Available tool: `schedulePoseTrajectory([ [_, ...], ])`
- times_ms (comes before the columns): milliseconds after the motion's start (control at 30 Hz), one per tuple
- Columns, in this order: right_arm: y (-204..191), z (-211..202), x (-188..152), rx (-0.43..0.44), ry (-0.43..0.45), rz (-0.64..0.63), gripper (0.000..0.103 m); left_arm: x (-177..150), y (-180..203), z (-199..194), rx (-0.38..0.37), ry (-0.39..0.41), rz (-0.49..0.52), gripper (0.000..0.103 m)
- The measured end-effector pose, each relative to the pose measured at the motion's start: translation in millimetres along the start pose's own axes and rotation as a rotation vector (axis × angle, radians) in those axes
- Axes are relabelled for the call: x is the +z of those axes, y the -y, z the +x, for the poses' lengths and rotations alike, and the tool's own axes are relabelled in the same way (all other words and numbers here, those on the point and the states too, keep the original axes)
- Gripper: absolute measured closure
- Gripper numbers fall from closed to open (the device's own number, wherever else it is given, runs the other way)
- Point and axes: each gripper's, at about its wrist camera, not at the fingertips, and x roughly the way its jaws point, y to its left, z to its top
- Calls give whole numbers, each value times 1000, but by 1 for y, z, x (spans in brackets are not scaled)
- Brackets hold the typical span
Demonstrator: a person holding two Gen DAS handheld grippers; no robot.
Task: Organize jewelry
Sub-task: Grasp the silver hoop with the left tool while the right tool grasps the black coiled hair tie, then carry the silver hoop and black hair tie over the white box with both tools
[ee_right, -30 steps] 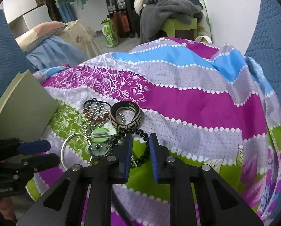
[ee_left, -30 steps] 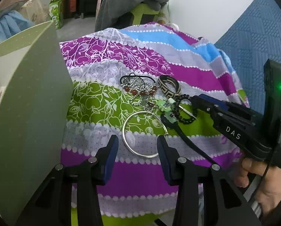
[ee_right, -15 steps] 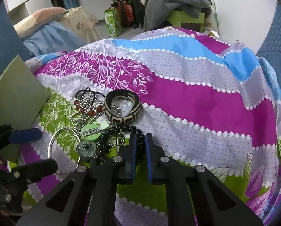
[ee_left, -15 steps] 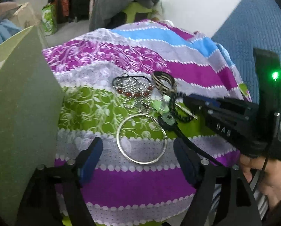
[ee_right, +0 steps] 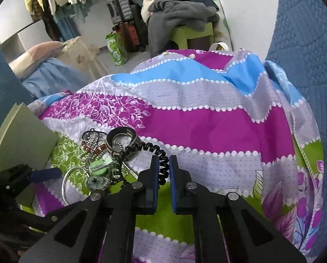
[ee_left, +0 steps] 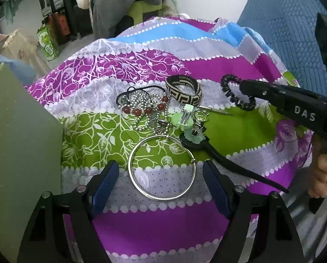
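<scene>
Striped purple, green, grey and blue patterned cloth (ee_left: 154, 225) covers the rounded surface that carries the jewelry, with a blue quilted wall behind and a grey garment heaped on a green stool (ee_right: 185, 32) further back.

On this cloth the right gripper (ee_right: 164, 173) has its blue pads pinched onto a black coiled spiral hair tie (ee_right: 161, 160); the far loop of the coil sticks out ahead of the fingertips and looks lifted off the cloth toward its right edge. From the left wrist view the same tie (ee_left: 238, 94) hangs at the tip of the black fingers, and whether its lower curve touches the fabric is hard to tell.

The left gripper (ee_left: 161, 186) stands wide apart and holds nothing; a large plain silver bangle (ee_left: 161, 167) lies flat on the cloth between its two fingers, just ahead of the pads.

Beyond the bangle the rest of the pile sits near the middle of the cloth: a black hair clip with a pale green flower (ee_left: 194, 138), a round green clip (ee_left: 183, 118), a tangle of silver ball chain with red beads (ee_left: 145, 109) on a black cord, and a black-and-cream woven cuff bracelet (ee_left: 183, 89). These overlap so closely that single strands cannot be separated.

An olive-green flat box lid (ee_left: 20, 153) stands along the left edge, cut off by the frame; its inside is hidden.
</scene>
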Motion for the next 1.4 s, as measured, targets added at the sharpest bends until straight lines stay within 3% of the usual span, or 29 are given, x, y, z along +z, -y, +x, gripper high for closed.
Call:
schedulePoseTrajectory([
  [367,3,-2,-4,-14,-7,8,96,-2,5,6,75,28,23,25],
  [467,0,-5,-3,-21,-2,0,96,-2,1,4,82,40,2,35],
  [833,-27,-18,-12,-60,-3,-23,96,-13,-8,-12,-10,51,-42,36],
  [1133,-42,-42,-20,-100,-19,54,96,-17,-16,-48,-55,80,-83,36],
  [1333,-57,-57,-25,-195,-44,53,96,-17,-15,-79,-76,118,-67,35],
  [1400,-56,-66,-23,-174,-33,95,96,-15,-16,-89,-92,131,-67,35],
])
